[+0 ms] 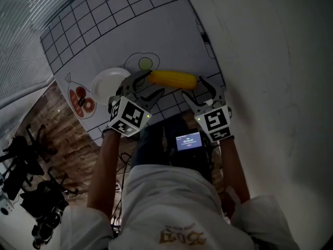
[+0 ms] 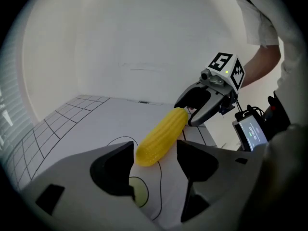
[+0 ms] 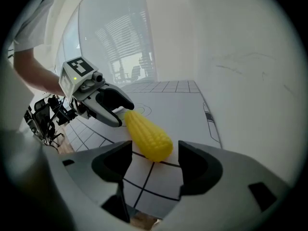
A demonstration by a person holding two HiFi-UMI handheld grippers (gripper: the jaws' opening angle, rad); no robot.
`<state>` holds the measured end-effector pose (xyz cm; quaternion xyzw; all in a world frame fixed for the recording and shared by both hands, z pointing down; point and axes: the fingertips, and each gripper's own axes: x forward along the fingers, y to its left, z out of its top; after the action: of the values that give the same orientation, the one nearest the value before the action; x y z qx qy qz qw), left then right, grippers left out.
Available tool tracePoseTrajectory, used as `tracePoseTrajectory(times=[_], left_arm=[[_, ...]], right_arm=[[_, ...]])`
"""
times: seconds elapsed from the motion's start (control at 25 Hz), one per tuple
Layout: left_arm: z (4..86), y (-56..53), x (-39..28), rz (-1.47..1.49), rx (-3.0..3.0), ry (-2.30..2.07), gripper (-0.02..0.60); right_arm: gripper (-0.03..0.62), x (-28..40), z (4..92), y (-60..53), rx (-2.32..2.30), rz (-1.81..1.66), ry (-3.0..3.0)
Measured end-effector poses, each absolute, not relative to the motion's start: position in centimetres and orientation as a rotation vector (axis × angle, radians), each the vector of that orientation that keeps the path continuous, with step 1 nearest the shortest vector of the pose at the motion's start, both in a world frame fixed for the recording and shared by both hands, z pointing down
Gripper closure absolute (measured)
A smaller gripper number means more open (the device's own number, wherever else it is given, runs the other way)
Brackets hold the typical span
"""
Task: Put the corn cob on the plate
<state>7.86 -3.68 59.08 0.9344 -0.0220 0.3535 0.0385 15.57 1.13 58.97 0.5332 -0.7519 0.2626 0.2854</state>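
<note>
The white surface carries a mat ruled with a black grid and printed with line drawings. A round white plate sits near the mat's left edge in the head view, between a drawn bag of red rounds and a drawn fried egg. The corn cob is not on the plate: it lies on the mat to the plate's right, just below the egg drawing and apart from the plate's rim.

The cob's long axis runs left to right across the head view, almost level, its right end a little lower. One end points at the plate side and the other at the surface's right edge.

Both bare forearms reach forward from the person's body, and the two tools slant down and inward so that they meet the cob from opposite ends. The left claw stands with its jaws apart, the cob's near end between them and a gap showing on each side. The right claw is likewise spread wide around the other end, its pads clear of the kernels. A small lit screen shows below, between the wrists.
</note>
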Motion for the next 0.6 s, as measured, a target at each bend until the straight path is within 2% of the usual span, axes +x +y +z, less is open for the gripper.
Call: tracePoseTrajectory(times=[0.2,0.6], left_arm=[[60.1,-3.3,8.0,1.209,2.916,0.042,0.289],[61.3,-3.8,8.7,1.319,2.915,0.105,0.285]], right_arm=[[0.278,15.2,59.8,0.8,1.356,0.67,-2.017],[0.273,14.7,60.5,-0.2,1.199,0.535,-1.987]])
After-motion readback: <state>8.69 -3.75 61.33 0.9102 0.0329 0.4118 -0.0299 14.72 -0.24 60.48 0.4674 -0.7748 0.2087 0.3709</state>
